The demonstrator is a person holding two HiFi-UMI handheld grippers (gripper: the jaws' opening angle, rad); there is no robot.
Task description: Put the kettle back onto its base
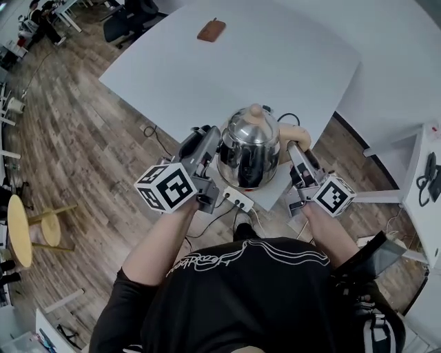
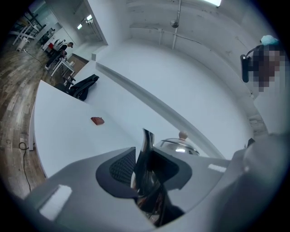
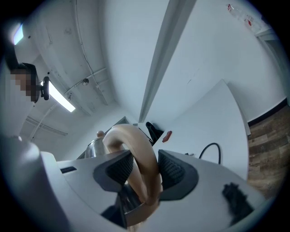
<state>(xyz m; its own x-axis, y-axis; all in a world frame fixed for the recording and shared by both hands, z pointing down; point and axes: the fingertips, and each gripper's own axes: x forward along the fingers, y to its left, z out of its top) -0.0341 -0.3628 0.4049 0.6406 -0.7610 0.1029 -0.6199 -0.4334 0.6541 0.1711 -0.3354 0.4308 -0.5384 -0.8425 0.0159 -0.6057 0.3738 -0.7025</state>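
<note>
A shiny steel kettle [image 1: 248,152] with a small knob on its lid hangs in the air over the near edge of the white table [image 1: 275,55]. My left gripper [image 1: 216,138] is shut on its thin metal spout [image 2: 146,149], seen from the left gripper view with the lid [image 2: 179,146] behind. My right gripper [image 1: 296,150] is shut on the pale curved handle [image 3: 136,154], which runs between both pads. A black cable [image 1: 289,117] and a dark piece [image 1: 267,108] show on the table just behind the kettle. Whether that piece is the base I cannot tell.
A small brown object [image 1: 211,30] lies far back on the table. A white power strip [image 1: 238,200] and cords lie on the wood floor below the kettle. A yellow stool [image 1: 21,231] stands at the left and a black office chair [image 1: 131,21] at the far left corner.
</note>
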